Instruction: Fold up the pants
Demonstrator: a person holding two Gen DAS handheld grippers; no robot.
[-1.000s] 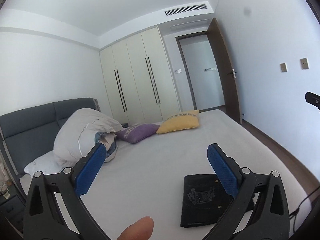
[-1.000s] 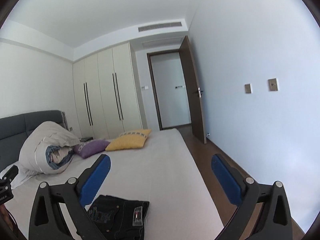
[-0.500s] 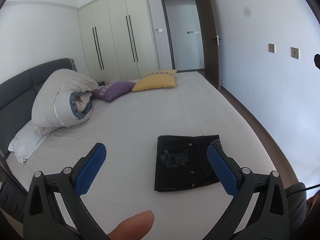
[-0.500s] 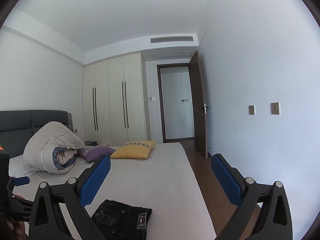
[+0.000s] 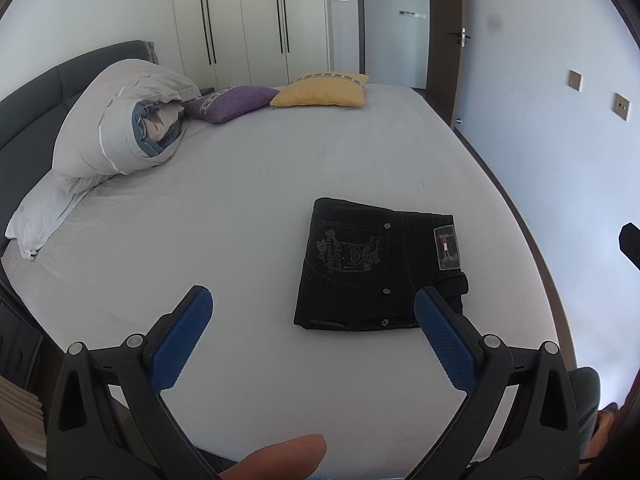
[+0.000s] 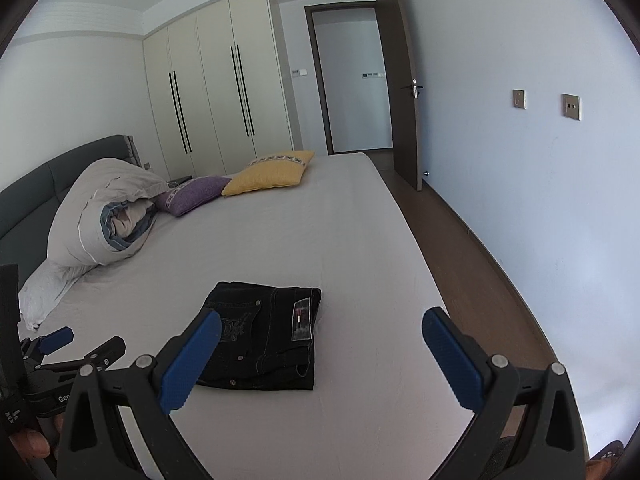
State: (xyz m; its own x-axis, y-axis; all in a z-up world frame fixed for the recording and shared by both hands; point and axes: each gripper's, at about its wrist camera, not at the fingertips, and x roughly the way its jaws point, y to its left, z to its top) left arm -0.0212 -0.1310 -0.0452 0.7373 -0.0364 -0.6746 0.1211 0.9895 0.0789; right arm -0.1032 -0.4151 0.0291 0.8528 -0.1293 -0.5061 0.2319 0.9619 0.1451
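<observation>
Nearest the left wrist camera, one fingertip (image 5: 280,454) of the person's hand pokes up at the bottom edge, and just beyond it the left gripper (image 5: 314,310) hovers over the bed (image 5: 248,208) with its two blue-padded fingers spread wide and nothing between them. The right gripper (image 6: 322,330) is likewise spread wide and empty above the mattress. There is one pair of pants (image 5: 380,272), black and already folded into a compact rectangle, lying flat on the grey sheet toward the bed's near right part, just beyond both grippers and touched by neither. Farther off sit one rolled-up duvet (image 5: 120,124) on one white pillow (image 5: 40,216) against the dark headboard (image 5: 36,92), then two cushions side by side, one purple (image 5: 230,102) and one yellow (image 5: 322,90). Beyond the bed stand a wardrobe (image 5: 248,20) with long dark handles and one open door (image 5: 442,32); two wall plates (image 5: 598,94) are on the right-hand wall. The left view shows the embroidered back pocket and the label patch from above. Only the right view takes in the left gripper from outside, at its lower left edge, as well as the brown floor (image 6: 460,248) beside the bed and a ceiling vent.
</observation>
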